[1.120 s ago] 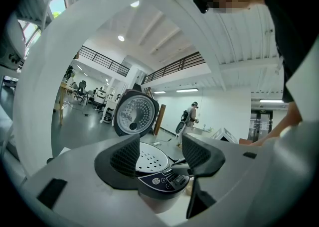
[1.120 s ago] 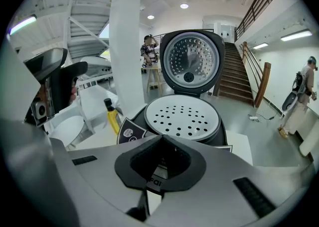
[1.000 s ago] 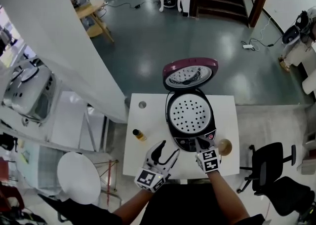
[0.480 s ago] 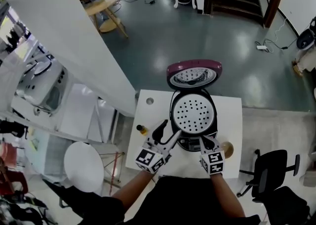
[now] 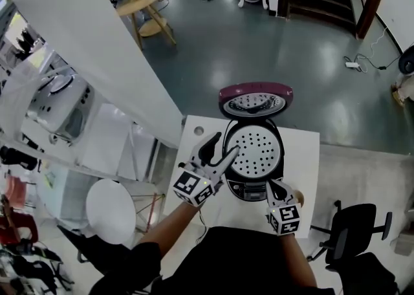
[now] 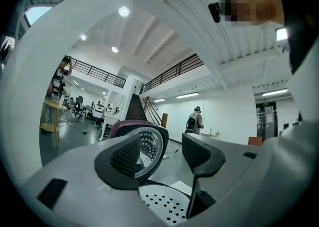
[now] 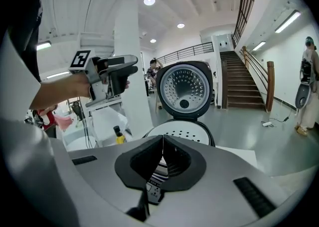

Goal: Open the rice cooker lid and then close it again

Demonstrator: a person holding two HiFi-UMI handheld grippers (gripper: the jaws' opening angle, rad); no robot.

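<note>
A rice cooker (image 5: 249,189) stands on a white table (image 5: 304,151) with its maroon lid (image 5: 255,101) swung upright at the far side, baring a perforated white tray (image 5: 253,150) inside. The left gripper (image 5: 220,150), jaws wide apart and holding nothing, hovers over the cooker's left rim, pointing toward the lid. The right gripper (image 5: 273,187), jaws pressed together and empty, is at the near right corner, by the cooker's control panel. A small yellow bottle (image 7: 118,135) stands on the table left of the cooker.
</note>
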